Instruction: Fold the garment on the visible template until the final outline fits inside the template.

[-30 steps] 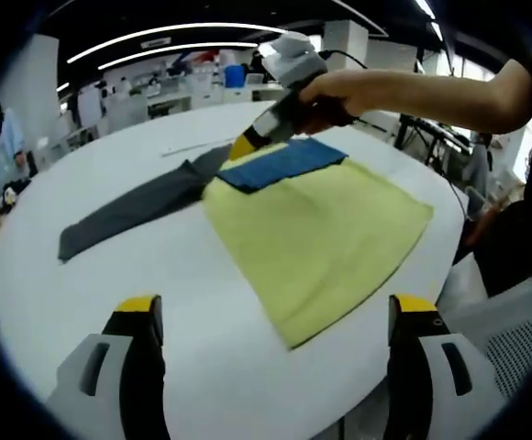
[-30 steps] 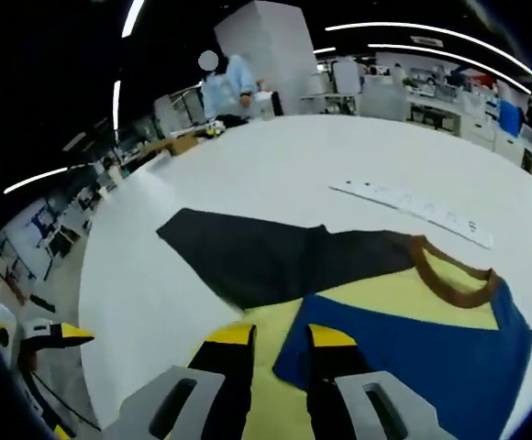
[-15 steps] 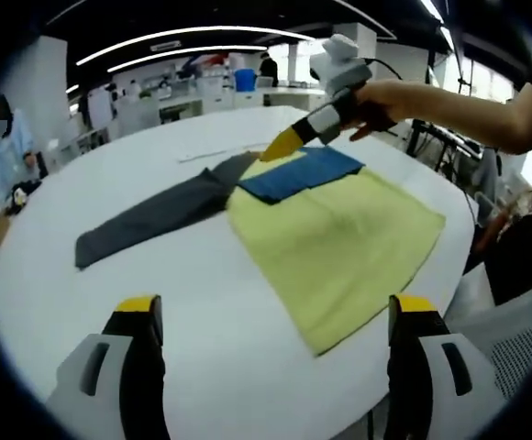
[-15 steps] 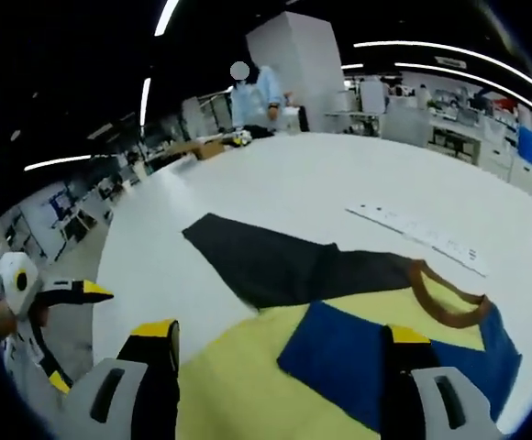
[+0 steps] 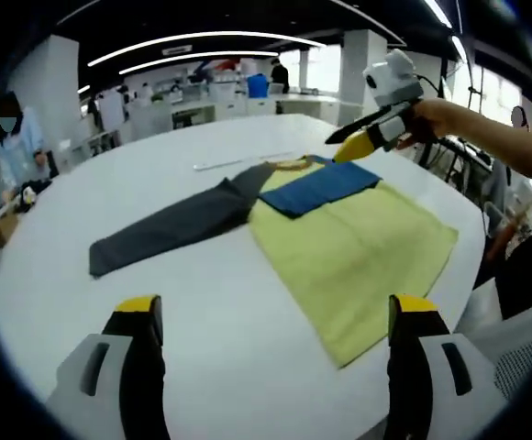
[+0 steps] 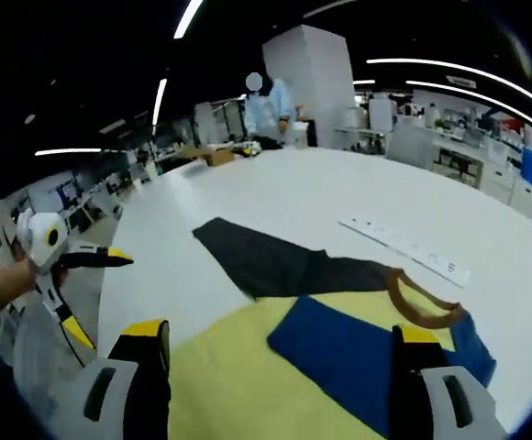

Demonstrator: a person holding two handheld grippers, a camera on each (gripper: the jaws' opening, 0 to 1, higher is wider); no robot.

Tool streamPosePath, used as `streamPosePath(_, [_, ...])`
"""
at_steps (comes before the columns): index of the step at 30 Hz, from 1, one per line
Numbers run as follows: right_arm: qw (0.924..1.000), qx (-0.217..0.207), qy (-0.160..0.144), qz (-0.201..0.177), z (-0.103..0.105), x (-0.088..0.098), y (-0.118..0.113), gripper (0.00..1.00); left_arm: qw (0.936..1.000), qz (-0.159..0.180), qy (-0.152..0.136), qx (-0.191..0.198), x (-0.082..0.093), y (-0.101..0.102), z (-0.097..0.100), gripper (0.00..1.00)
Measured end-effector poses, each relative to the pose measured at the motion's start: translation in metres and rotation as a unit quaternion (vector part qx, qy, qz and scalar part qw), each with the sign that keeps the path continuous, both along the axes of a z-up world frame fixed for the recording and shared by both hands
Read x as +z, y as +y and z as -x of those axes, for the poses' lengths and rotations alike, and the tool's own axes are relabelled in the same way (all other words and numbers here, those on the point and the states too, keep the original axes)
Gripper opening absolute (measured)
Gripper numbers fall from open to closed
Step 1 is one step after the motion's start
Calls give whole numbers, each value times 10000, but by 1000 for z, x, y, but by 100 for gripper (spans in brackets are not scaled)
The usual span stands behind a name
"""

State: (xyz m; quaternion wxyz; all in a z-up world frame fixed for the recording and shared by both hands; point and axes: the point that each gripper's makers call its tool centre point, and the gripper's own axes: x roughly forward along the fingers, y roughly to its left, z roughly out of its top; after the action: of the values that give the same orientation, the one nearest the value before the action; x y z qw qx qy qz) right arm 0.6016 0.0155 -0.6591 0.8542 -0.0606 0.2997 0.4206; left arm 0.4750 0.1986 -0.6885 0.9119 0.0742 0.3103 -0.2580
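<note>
— Garment (image 5: 339,238) lies flat on the white bench (image 5: 202,302), dark sleeve (image 5: 170,225) stretched out sideways, ahead of the left gripper (image 5: 275,367).
— Both jaws spread, empty; the right gripper (image 6: 280,385) hovers nearer the blue fold (image 6: 358,353).

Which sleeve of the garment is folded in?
The blue sleeve lies folded over the yellow body; the dark sleeve lies spread on the table.

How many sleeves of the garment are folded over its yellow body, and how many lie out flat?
2 sleeves: the blue sleeve is folded across the yellow body near the collar; the dark grey sleeve lies stretched out flat on the white table.
</note>
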Motion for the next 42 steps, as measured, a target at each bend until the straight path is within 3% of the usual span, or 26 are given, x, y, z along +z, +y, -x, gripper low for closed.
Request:
streamPosePath(17, [9988,210,-393,-222,33,21,-40,99,9976,-77,-258,644,10,40,-47,99])
streamPosePath(26, [9986,171,-484,-145,51,20,-62,99,9914,-114,-448,1222,11,76,-82,96])
streamPosePath(31, [9982,133,-527,-246,59,21,-68,99,9878,-263,-481,1455,6,93,-97,88])
streamPosePath(36, [9978,204,-563,-295,69,20,-69,99,9836,-202,-543,1708,3,108,-110,79])
streamPosePath(42, [9971,328,-602,-327,81,18,-69,99,9739,-224,-646,2164,-1,132,-128,68])
